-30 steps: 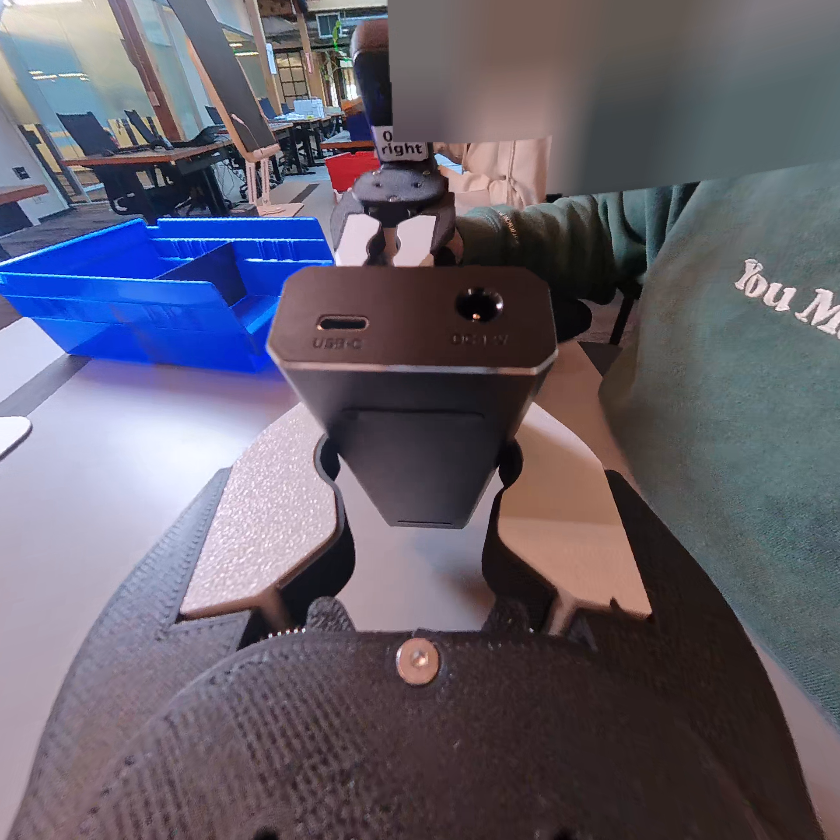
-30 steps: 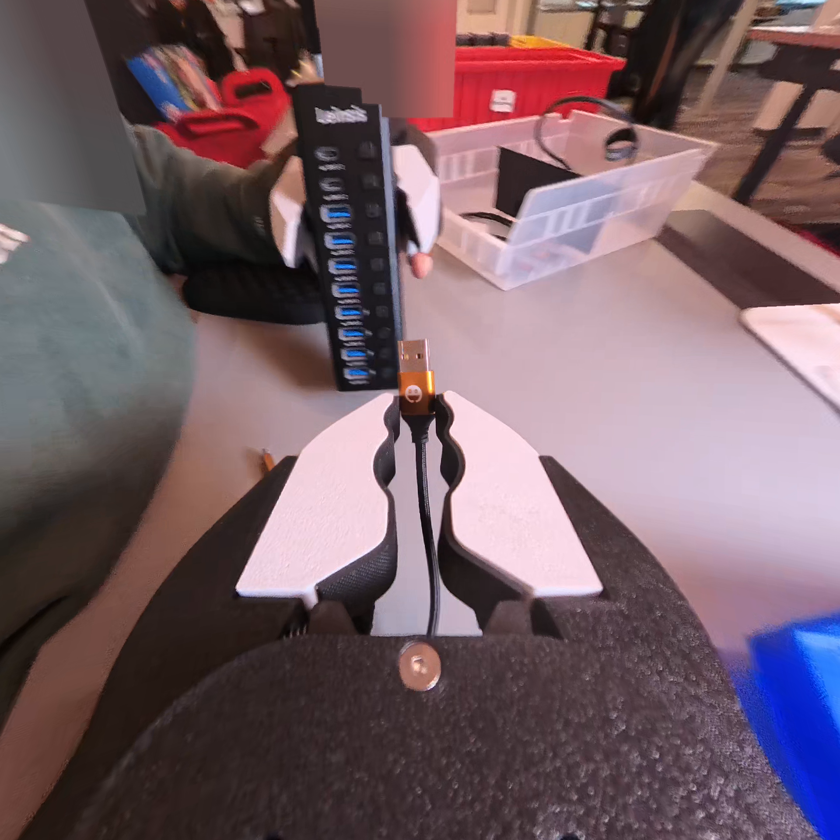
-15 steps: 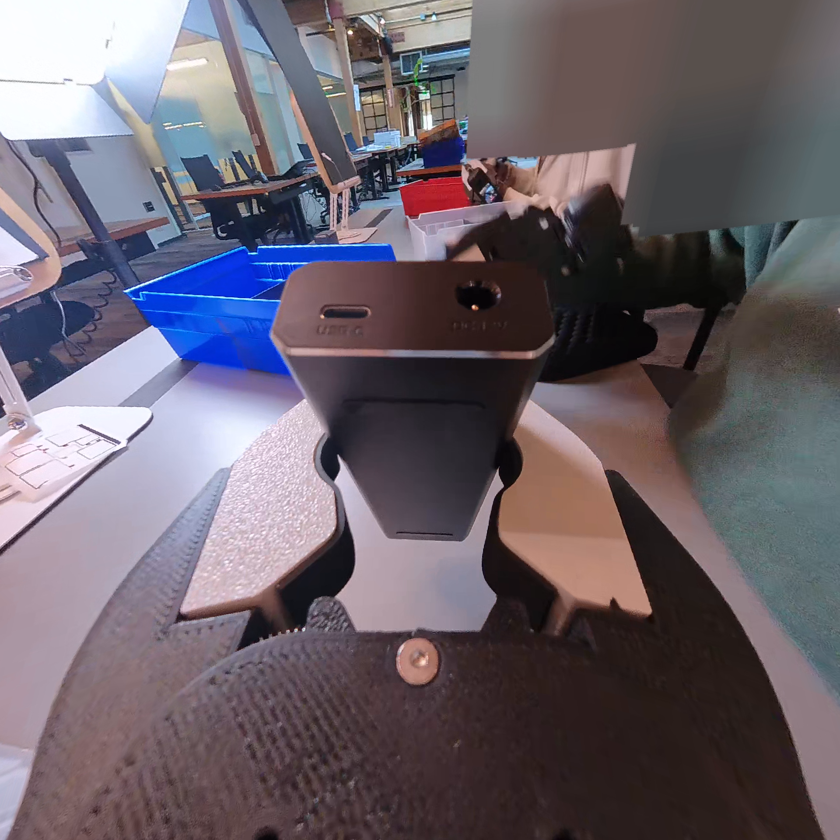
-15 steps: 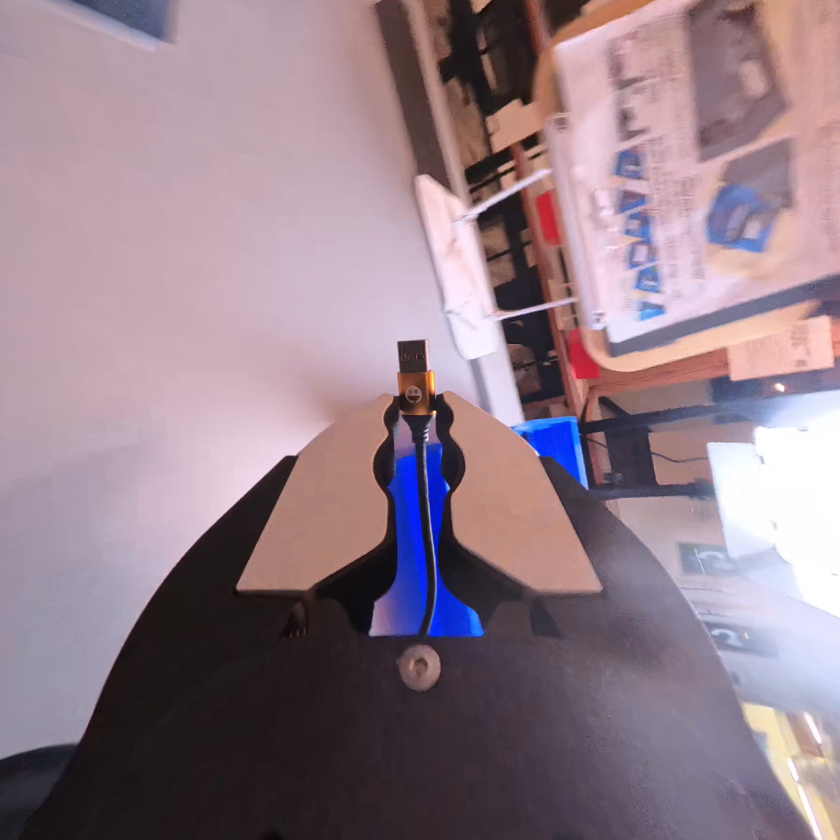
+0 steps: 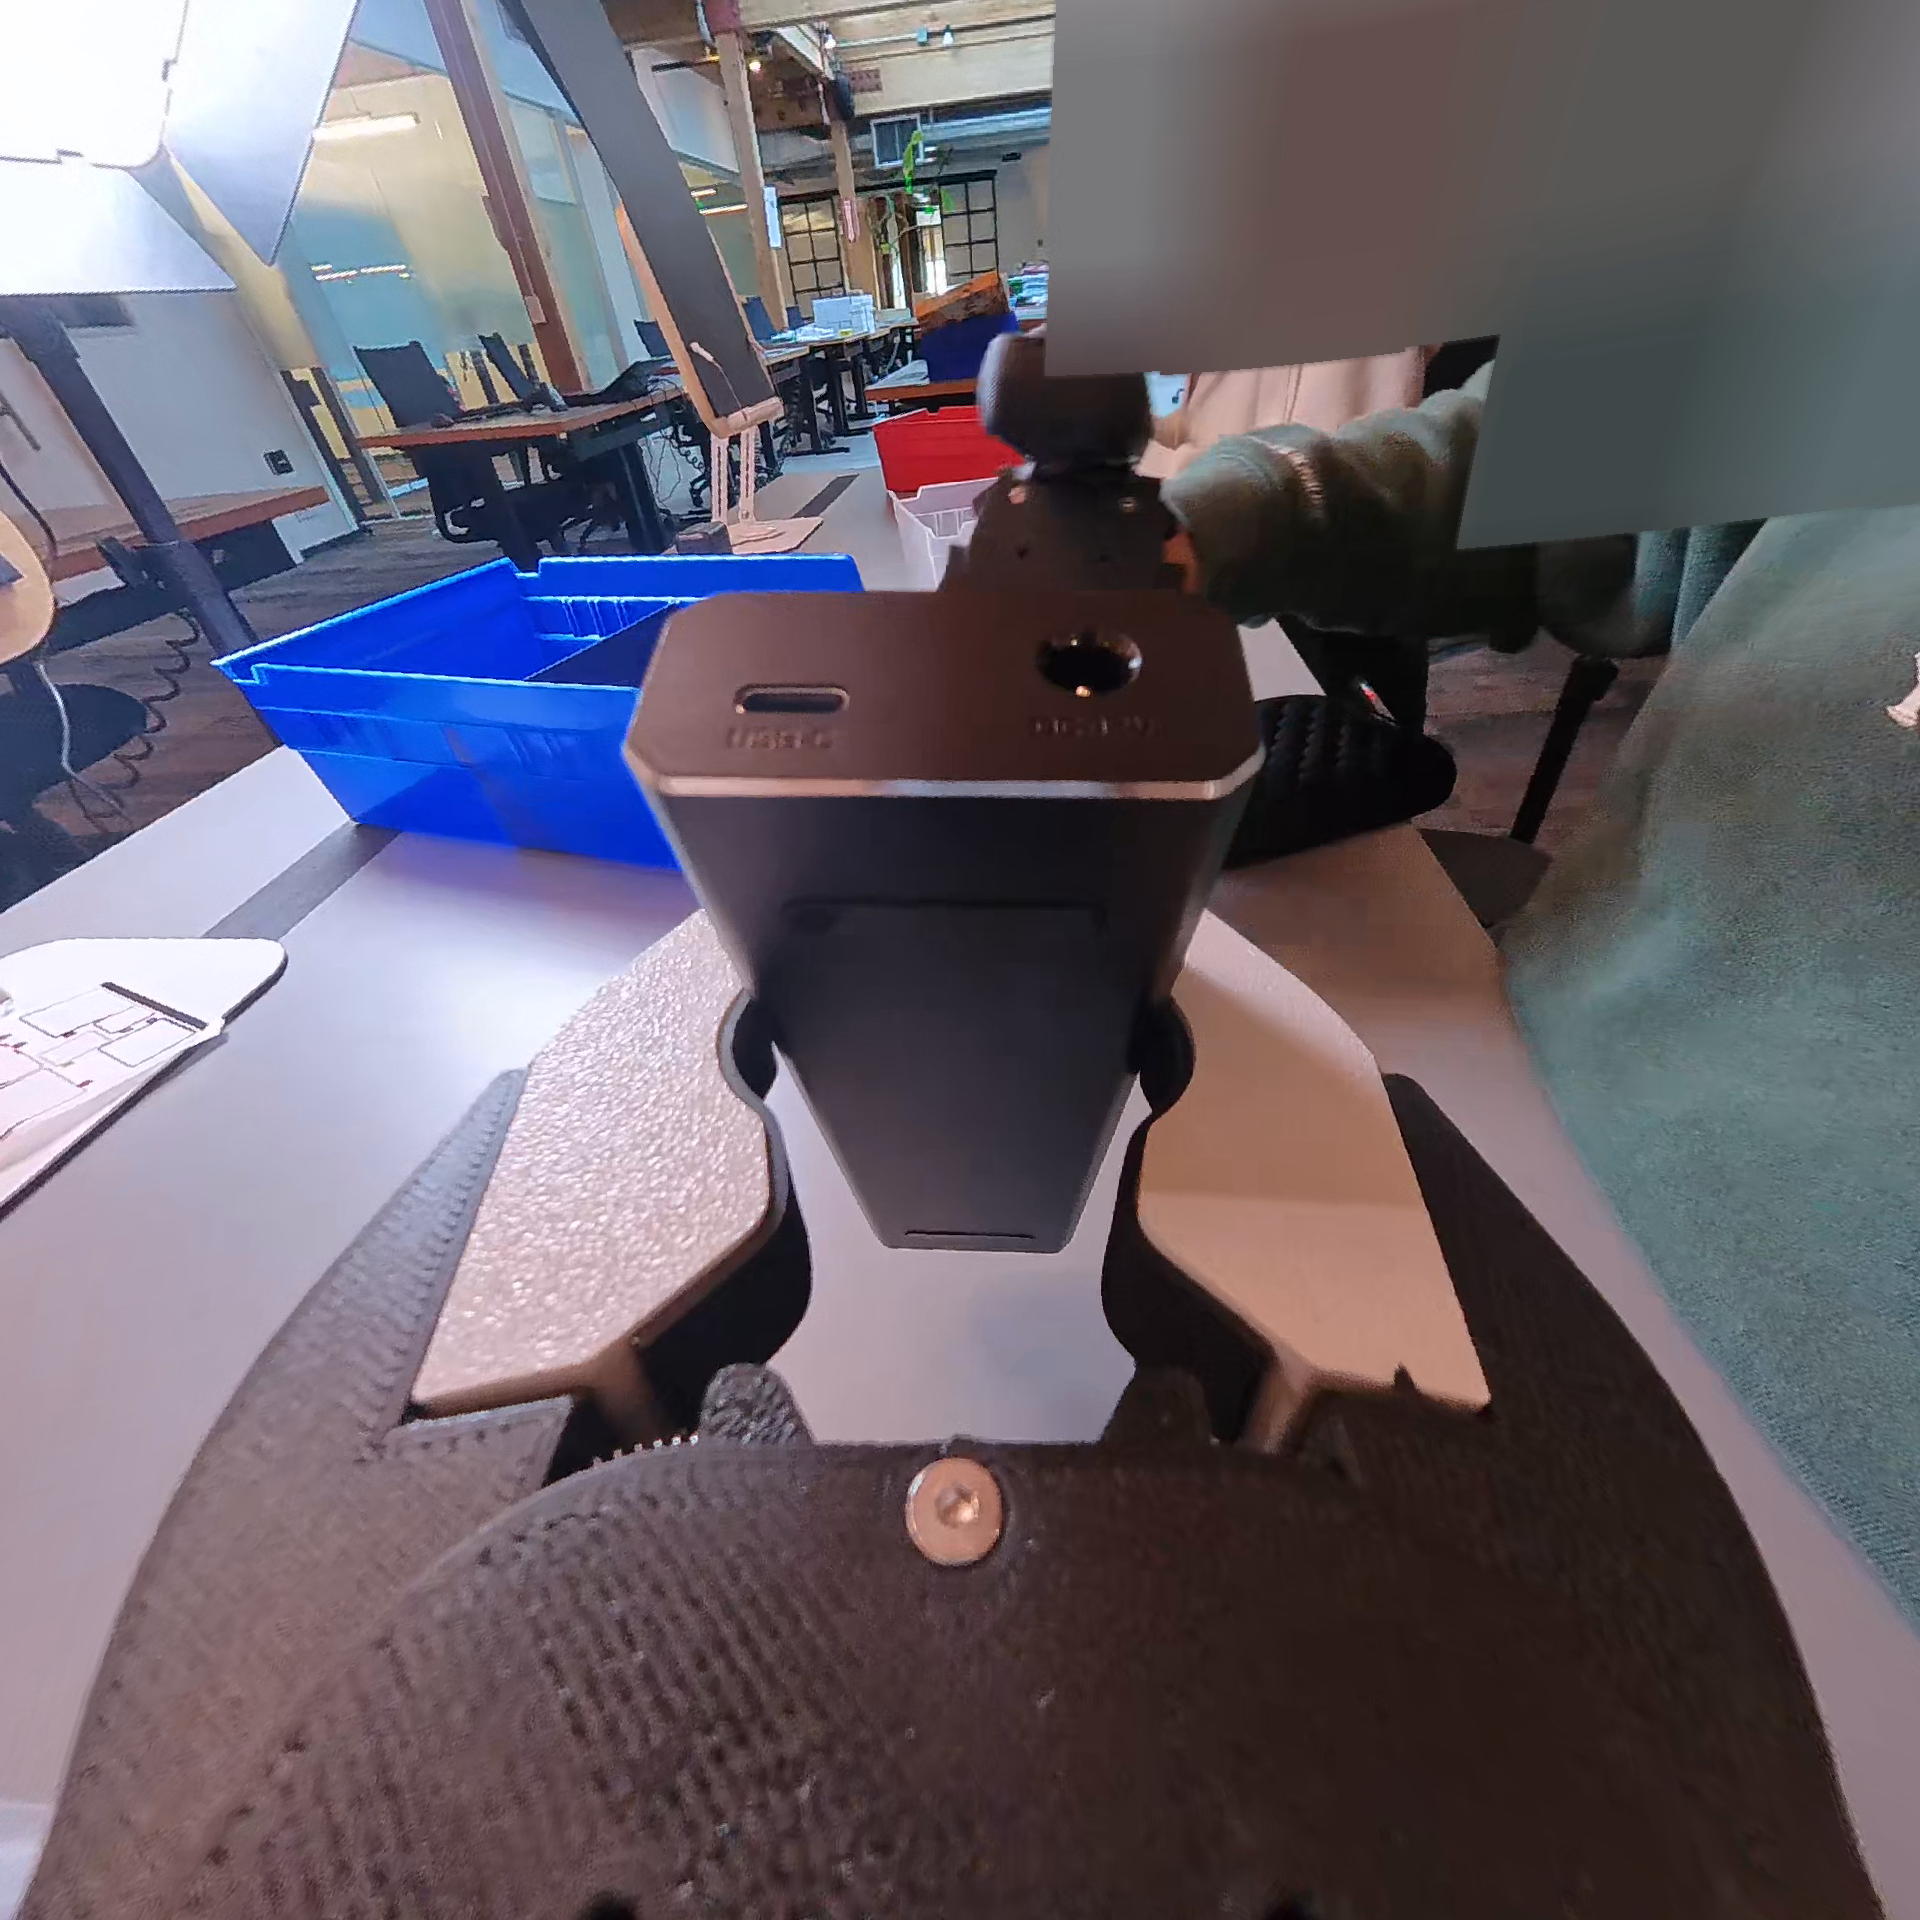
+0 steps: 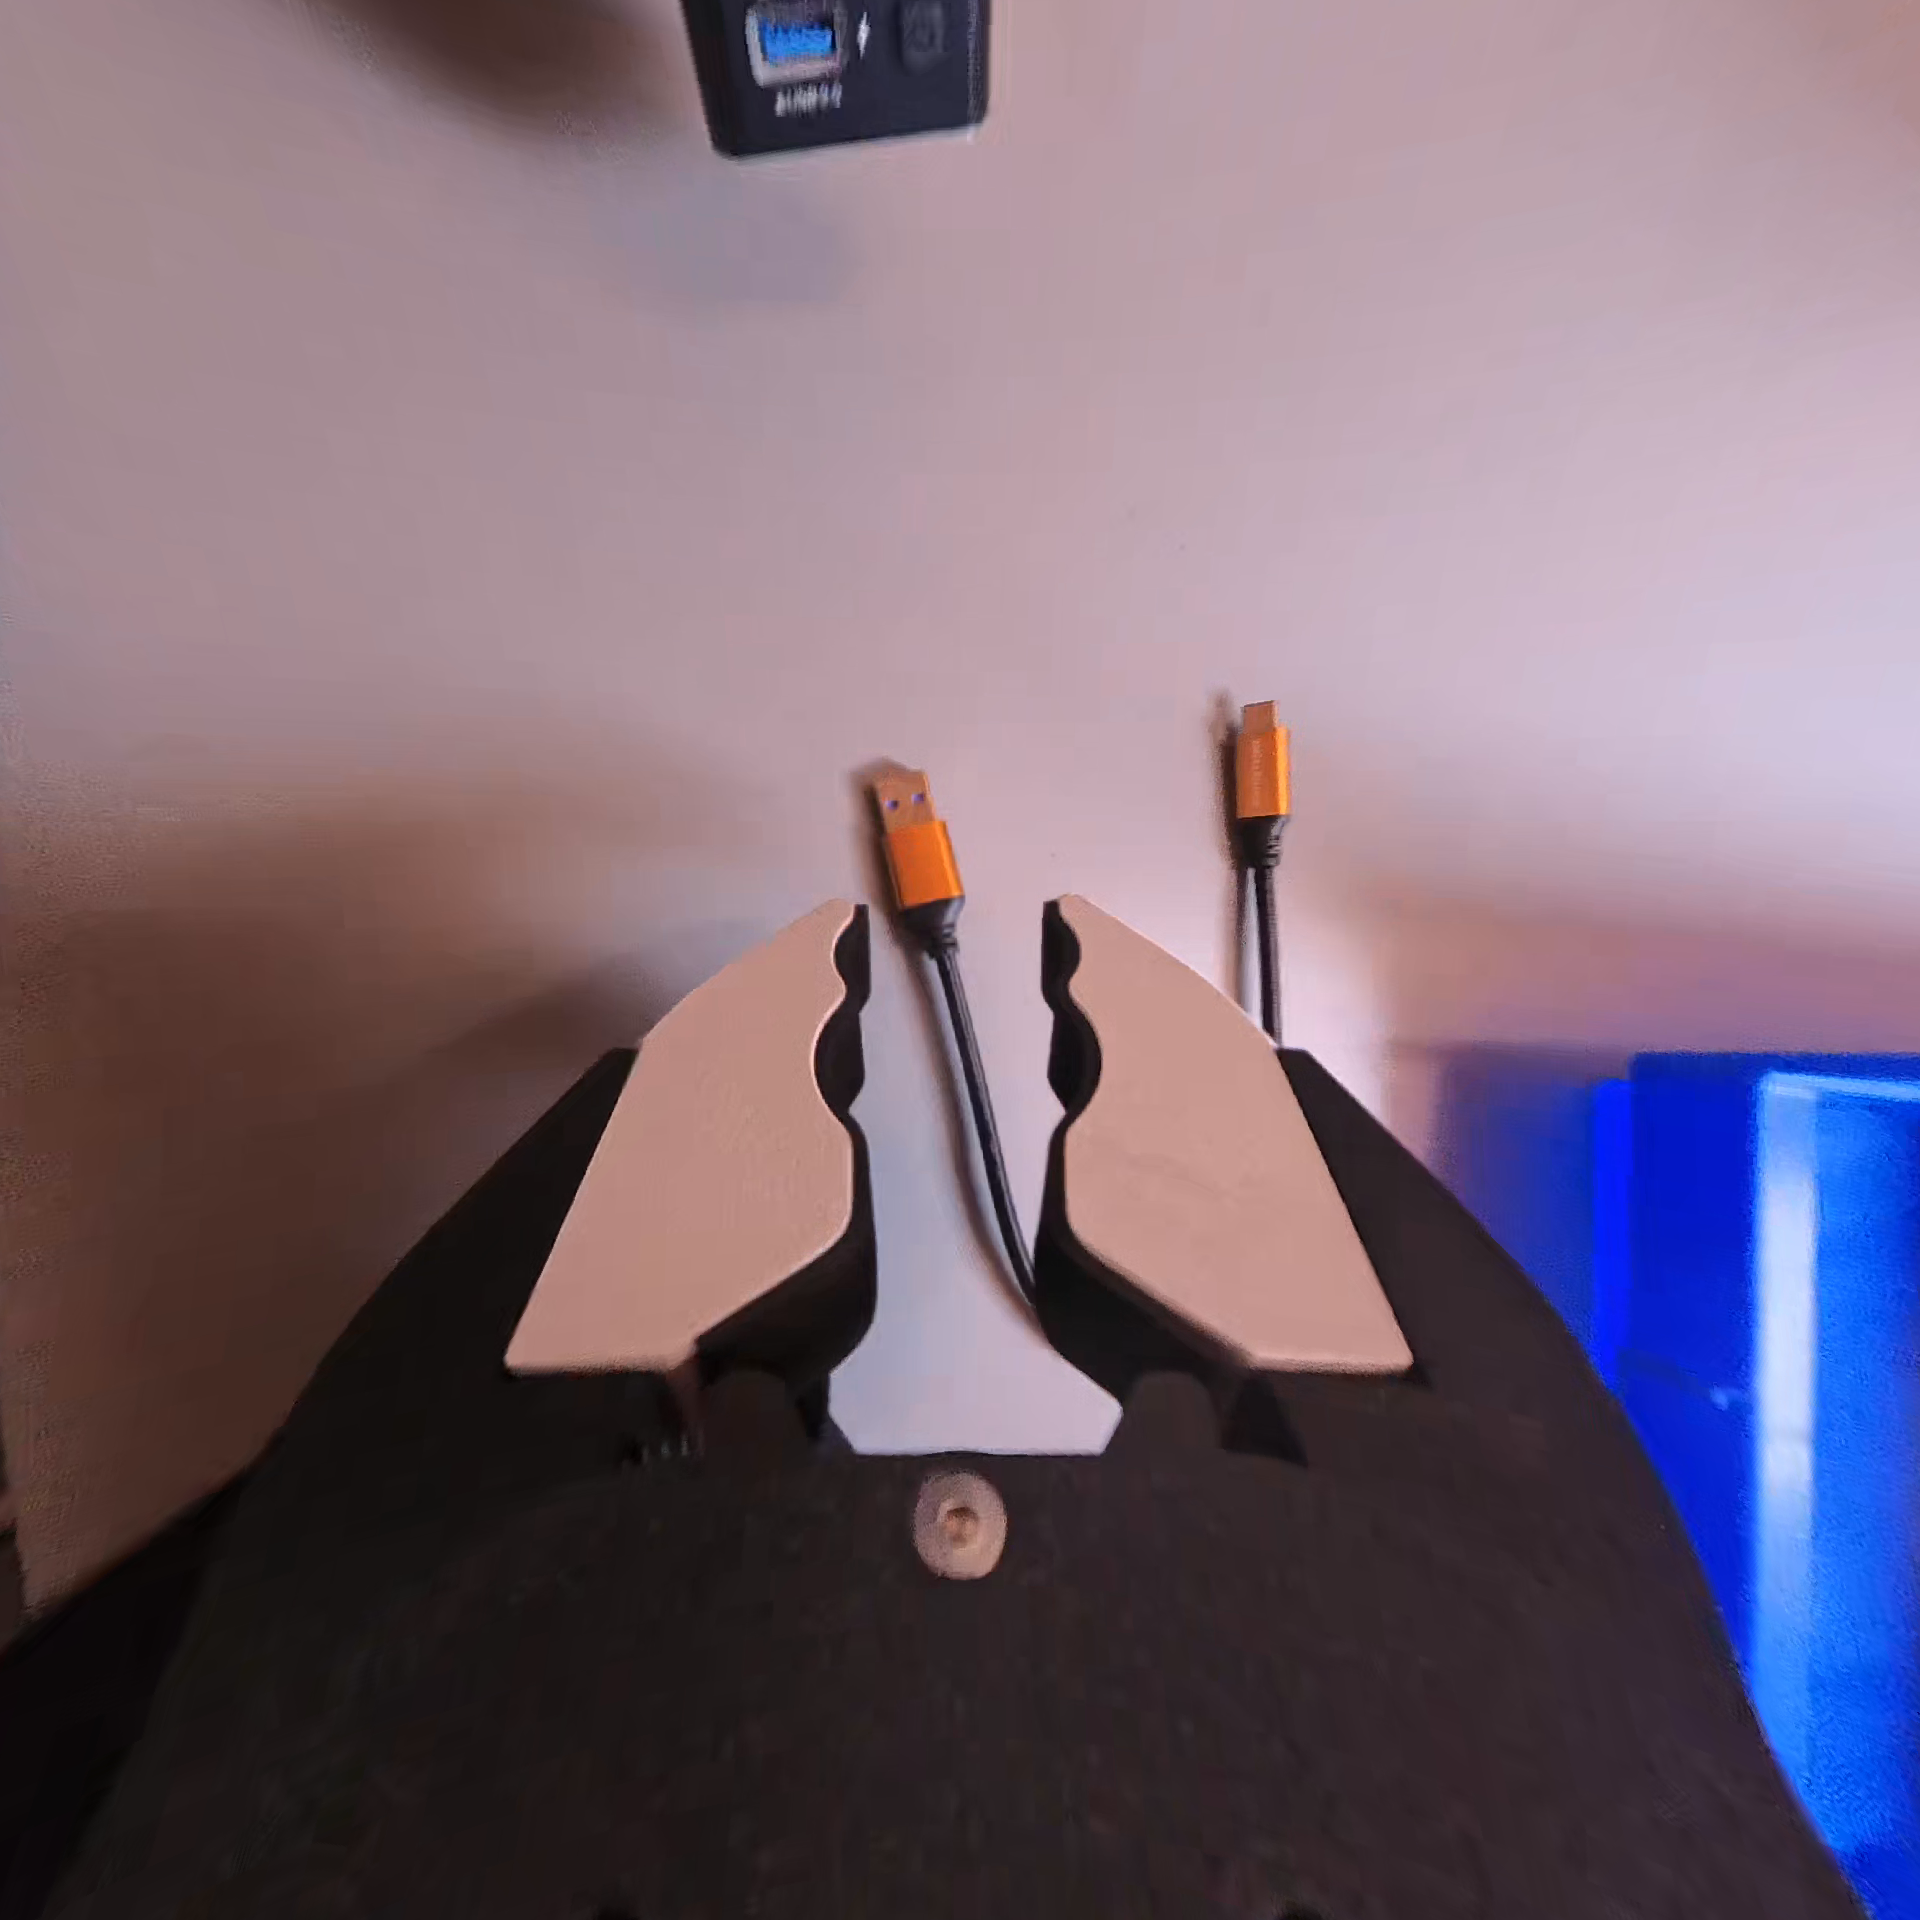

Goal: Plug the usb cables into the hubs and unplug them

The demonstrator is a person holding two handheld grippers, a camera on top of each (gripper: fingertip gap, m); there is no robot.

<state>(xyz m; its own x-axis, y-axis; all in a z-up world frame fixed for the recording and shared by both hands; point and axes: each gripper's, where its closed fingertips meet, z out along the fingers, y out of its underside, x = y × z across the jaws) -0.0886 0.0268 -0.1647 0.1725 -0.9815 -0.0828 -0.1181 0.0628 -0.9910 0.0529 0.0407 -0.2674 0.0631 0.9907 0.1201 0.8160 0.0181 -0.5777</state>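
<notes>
Left gripper clamped on black hub, upright, port end up, blue bin at 10 o'clock, right gripper fingers apart, orange USB-A plug lying loose on table betw. tips, second orange plug at 1 o'clock, hub end at 12.

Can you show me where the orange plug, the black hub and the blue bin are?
orange USB-A plug (image 6: 920,854): right wrist view, on its orange shell.
black USB hub (image 5: 940,935): left wrist view, on its back face.
blue bin (image 5: 468,717): left wrist view, on its front wall.
</notes>
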